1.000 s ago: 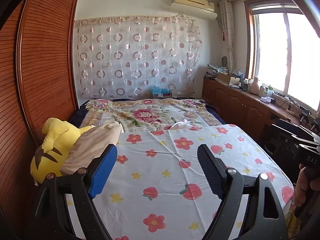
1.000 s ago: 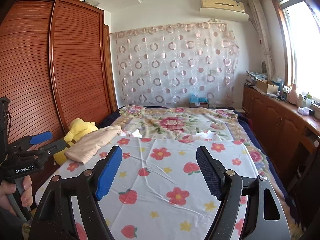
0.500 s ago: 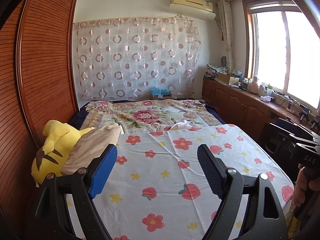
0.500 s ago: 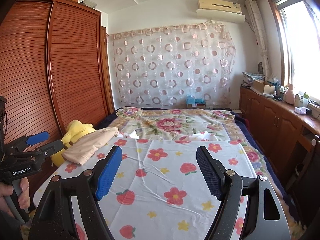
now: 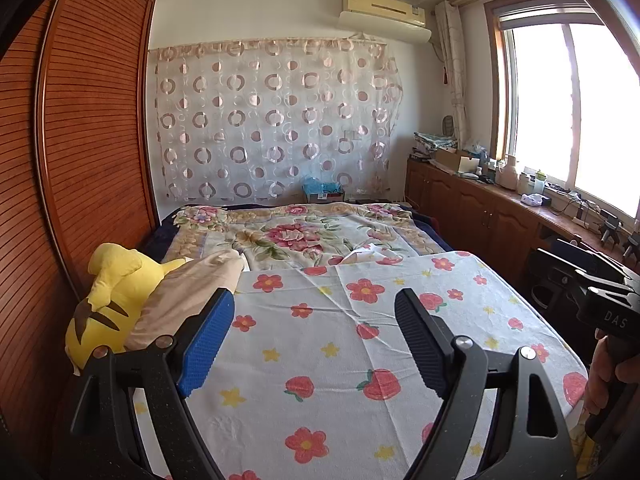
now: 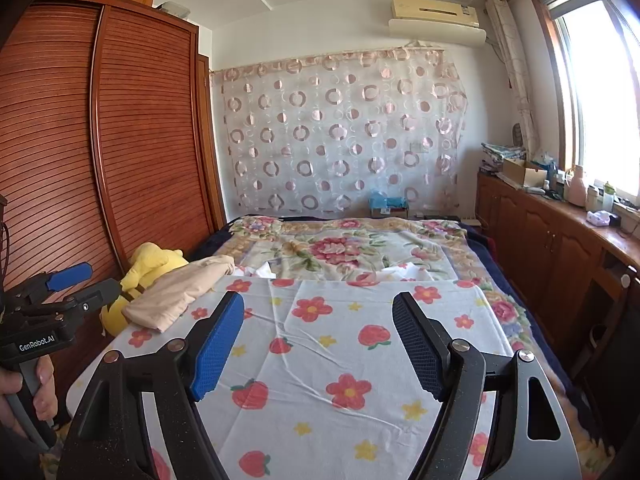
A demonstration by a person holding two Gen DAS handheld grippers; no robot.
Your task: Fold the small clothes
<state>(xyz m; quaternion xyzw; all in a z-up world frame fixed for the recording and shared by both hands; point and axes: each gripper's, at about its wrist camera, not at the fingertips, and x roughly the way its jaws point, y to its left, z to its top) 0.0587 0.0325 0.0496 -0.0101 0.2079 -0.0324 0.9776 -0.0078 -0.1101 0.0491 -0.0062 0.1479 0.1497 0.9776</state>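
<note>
A beige garment (image 5: pixel 188 292) lies bunched at the left edge of the flowered white cloth (image 5: pixel 340 344), leaning on a yellow plush toy (image 5: pixel 108 292). It also shows in the right wrist view (image 6: pixel 180 292). My left gripper (image 5: pixel 316 344) is open and empty, held above the near part of the cloth, right of the garment. My right gripper (image 6: pixel 318 344) is open and empty above the cloth (image 6: pixel 340 360). The left gripper shows from the side in the right wrist view (image 6: pixel 68 284), near the garment. The right gripper's body shows at the right edge of the left wrist view.
A floral bedspread (image 5: pixel 300 236) covers the bed beyond the cloth. A slatted wooden wardrobe (image 6: pixel 100 140) runs along the left. A wooden cabinet (image 6: pixel 560 240) with clutter stands under the window on the right. A patterned curtain (image 5: pixel 272 120) hangs at the back.
Both views have shifted slightly; the grippers stay open and empty. The garment has not moved.
</note>
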